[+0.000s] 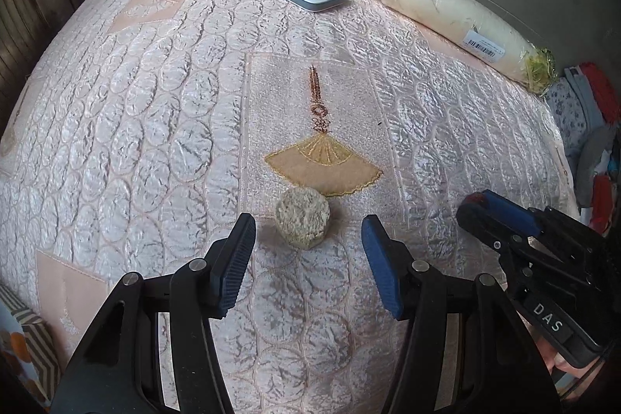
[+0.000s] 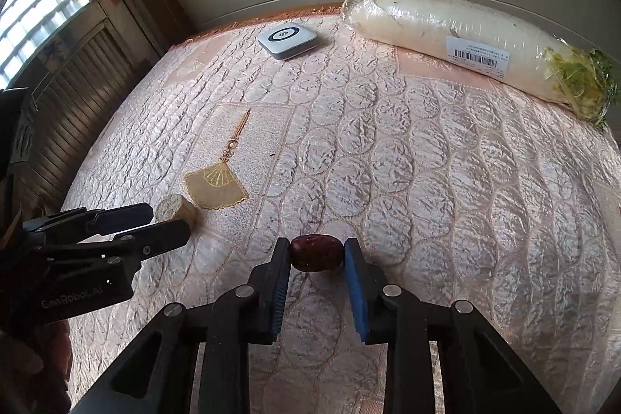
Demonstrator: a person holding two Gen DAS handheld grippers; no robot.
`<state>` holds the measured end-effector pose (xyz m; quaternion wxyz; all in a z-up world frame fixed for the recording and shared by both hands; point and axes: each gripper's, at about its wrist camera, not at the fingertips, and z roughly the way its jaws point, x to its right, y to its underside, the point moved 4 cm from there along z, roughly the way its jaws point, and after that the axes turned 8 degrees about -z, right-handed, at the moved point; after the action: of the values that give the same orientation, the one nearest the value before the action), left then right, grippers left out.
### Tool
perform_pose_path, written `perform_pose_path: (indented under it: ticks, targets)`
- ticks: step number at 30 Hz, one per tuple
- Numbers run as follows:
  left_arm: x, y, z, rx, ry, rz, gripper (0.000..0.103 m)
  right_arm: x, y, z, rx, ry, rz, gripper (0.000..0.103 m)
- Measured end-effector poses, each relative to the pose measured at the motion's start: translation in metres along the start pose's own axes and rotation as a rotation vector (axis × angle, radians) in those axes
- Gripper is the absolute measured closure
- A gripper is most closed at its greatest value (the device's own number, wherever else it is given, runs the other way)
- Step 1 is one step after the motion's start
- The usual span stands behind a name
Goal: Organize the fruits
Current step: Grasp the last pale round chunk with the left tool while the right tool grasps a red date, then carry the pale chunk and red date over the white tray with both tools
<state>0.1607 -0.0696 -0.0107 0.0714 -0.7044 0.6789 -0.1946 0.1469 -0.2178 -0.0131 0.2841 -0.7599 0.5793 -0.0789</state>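
Right hand-held gripper (image 2: 316, 257) clamped on red date (image 2: 315, 257); left hand-held gripper (image 1: 308, 233) spread wide | beige lump (image 1: 303, 222) just ahead

"DAS" in white letters on the black plastic body of the right gripper (image 1: 479, 206). "GenRobot.AI", faint, on the black body of the left gripper (image 2: 170, 220). Barcode on the white paper label (image 2: 476, 57) of the long plastic-wrapped white radish (image 2: 427, 26); print there too small to read.
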Motion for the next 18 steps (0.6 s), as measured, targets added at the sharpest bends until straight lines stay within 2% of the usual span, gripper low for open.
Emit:
perform_pose_path:
  ticks: [2,3,4,9,18]
  targets:
    - [-0.001,0.000,0.003,0.005,-0.015,0.004,0.051,-0.001,0.003,-0.005,0.004,-0.004,0.001,0.076]
    - [-0.002,0.001,0.004,0.006,-0.026,0.009,0.069,-0.002,0.004,-0.008,0.008,-0.004,-0.001,0.076]
    - [-0.002,0.002,0.006,0.002,-0.026,0.008,0.074,-0.003,0.004,-0.011,0.016,-0.004,-0.001,0.076]
    - [-0.004,0.008,0.000,0.014,-0.028,0.014,0.074,-0.015,0.006,-0.019,0.022,-0.021,-0.024,0.076]
    - [-0.027,0.031,-0.038,0.051,-0.054,-0.016,0.074,-0.047,0.016,-0.023,0.005,-0.050,-0.068,0.076]
